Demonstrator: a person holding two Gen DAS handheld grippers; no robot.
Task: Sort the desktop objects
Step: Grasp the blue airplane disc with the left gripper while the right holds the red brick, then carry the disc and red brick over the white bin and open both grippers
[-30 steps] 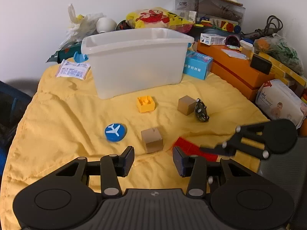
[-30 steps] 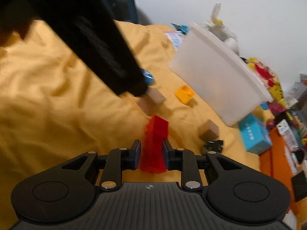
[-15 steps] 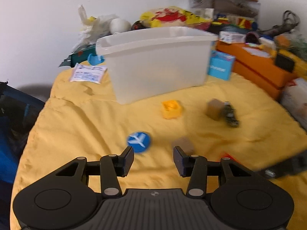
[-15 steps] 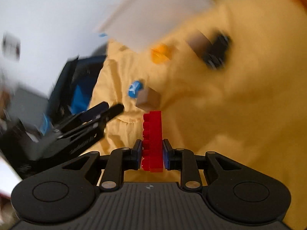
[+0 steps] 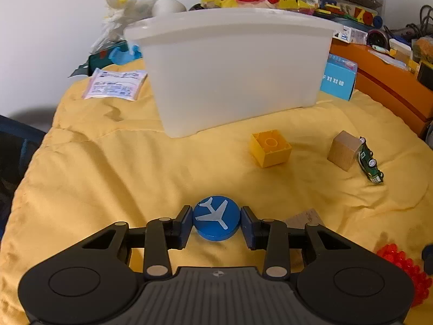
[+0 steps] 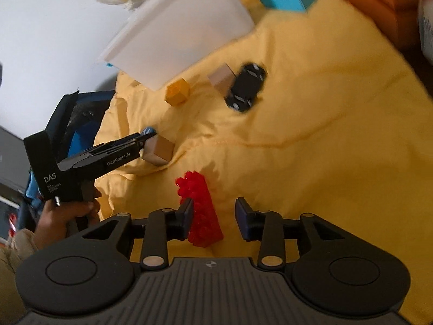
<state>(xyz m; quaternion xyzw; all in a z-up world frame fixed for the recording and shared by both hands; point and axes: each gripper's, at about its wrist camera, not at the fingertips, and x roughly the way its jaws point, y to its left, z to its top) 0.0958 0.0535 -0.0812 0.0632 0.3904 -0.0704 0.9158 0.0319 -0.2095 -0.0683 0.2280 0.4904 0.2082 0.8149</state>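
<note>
My left gripper (image 5: 216, 224) is open, its jaws on either side of a blue disc with a white plane (image 5: 216, 221) that lies on the yellow cloth (image 5: 108, 178). My right gripper (image 6: 213, 216) is open; a red studded brick (image 6: 201, 211) lies on the cloth between its jaws, against the left one. A yellow brick (image 5: 270, 149), a wooden cube (image 5: 344, 149), a green toy car (image 5: 370, 163) and a second wooden cube (image 6: 157, 150) lie on the cloth. A white bin (image 5: 230, 70) stands behind them.
A blue box (image 5: 338, 78) and orange boxes (image 5: 389, 81) stand right of the bin. A paper packet (image 5: 115, 84) lies at its left. Clutter is piled along the back wall. The left gripper's body (image 6: 89, 162) shows in the right wrist view.
My left gripper moved forward and now straddles the blue disc. My right gripper swung round, opened and let go of the red brick, which now lies on the cloth.
</note>
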